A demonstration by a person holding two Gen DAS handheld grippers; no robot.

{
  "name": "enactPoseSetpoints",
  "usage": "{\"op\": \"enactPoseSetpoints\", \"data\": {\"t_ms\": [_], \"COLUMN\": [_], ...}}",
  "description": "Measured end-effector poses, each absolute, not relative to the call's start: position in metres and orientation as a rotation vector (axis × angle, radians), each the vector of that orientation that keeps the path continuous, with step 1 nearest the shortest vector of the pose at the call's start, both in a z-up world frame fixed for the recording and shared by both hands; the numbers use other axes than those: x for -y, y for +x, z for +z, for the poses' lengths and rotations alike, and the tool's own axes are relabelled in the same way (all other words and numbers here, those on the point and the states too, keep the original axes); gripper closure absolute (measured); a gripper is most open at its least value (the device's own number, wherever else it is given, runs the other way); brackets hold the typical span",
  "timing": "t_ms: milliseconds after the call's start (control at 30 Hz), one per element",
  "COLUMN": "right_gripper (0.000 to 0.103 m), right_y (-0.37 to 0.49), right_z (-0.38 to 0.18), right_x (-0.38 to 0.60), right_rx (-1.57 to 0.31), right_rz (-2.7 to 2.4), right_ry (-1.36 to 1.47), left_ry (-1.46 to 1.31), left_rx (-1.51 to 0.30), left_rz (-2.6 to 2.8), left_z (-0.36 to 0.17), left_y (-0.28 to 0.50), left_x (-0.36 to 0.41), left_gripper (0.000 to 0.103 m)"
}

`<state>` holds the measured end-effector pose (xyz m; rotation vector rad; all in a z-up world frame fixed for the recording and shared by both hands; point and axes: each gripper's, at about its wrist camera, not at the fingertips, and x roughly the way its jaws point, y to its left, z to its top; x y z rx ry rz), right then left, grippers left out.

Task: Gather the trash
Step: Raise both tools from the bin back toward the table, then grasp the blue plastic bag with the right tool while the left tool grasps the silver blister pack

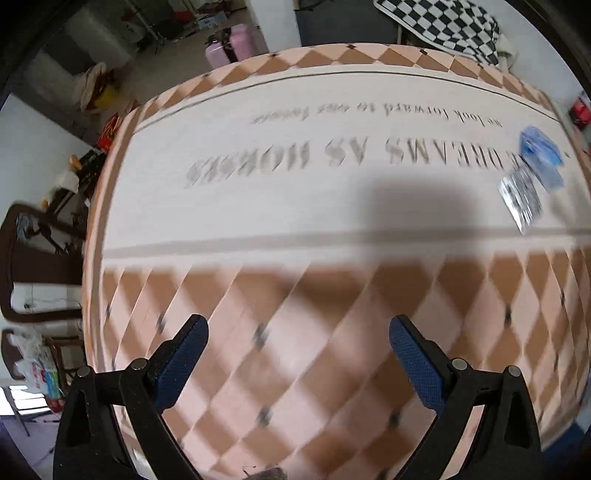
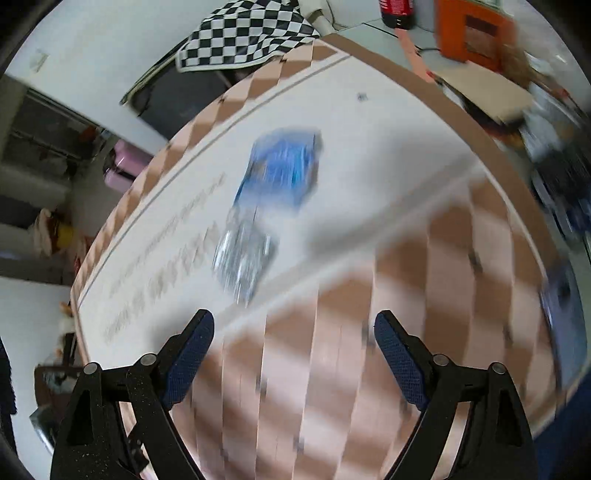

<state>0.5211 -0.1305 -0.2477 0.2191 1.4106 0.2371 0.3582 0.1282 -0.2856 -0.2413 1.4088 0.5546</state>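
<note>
A: Hovering over the table [image 1: 236,206], left gripper [image 1: 297,345] jaws wide, nothing between. Blue wrapper [image 1: 541,155] and silvery wrapper [image 1: 519,195] far right, touching.

B: Right gripper [image 2: 293,341] likewise spread, empty; only here: orange box [image 2: 472,31] beyond the edge.

The tablecloth [image 1: 332,192] reads "DREAMS AS HORSES" and "look forward to".
</note>
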Motion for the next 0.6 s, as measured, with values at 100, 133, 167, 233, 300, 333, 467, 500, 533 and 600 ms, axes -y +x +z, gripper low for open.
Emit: {"op": "enactPoseSetpoints", "data": {"t_ms": [100,133,167,233,300,333,467,500,533,600], "right_gripper": [0.036,0.036,0.036,0.036,0.036,0.038,0.1,0.1,0.1,0.1], "right_y": [0.575,0.59,0.602,0.62,0.632,0.634,0.636,0.636,0.636,0.63], "right_z": [-0.274,-0.282,-0.288,-0.301,-0.312,-0.315,-0.32,-0.318,-0.316,-0.31], "right_x": [0.119,0.116,0.112,0.106,0.096,0.092,0.073,0.074,0.077,0.092], "right_rx": [-1.427,-1.432,-1.433,-1.436,-1.445,-1.451,-1.448,-1.431,-1.427,-1.422], "right_rz": [0.219,0.213,0.205,0.2,0.208,0.215,0.258,0.26,0.258,0.249], "right_ry": [0.199,0.194,0.185,0.181,0.174,0.169,0.088,0.082,0.066,0.081], "left_ry": [-0.201,-0.182,-0.162,-0.12,-0.103,-0.101,-0.087,-0.069,-0.045,0.003], "left_rx": [-1.443,-1.45,-1.454,-1.461,-1.467,-1.467,-1.447,-1.439,-1.43,-1.418], "left_rz": [0.544,0.539,0.535,0.528,0.519,0.51,0.417,0.38,0.329,0.188], "left_z": [-0.302,-0.306,-0.309,-0.314,-0.315,-0.316,-0.306,-0.302,-0.297,-0.288], "left_y": [0.402,0.415,0.425,0.445,0.457,0.464,0.479,0.481,0.486,0.498], "left_x": [-0.132,-0.132,-0.132,-0.132,-0.132,-0.13,-0.115,-0.107,-0.097,-0.071], "left_gripper": [0.003,0.003,0.003,0.003,0.003,0.003,0.003,0.003,0.003,0.003]}}
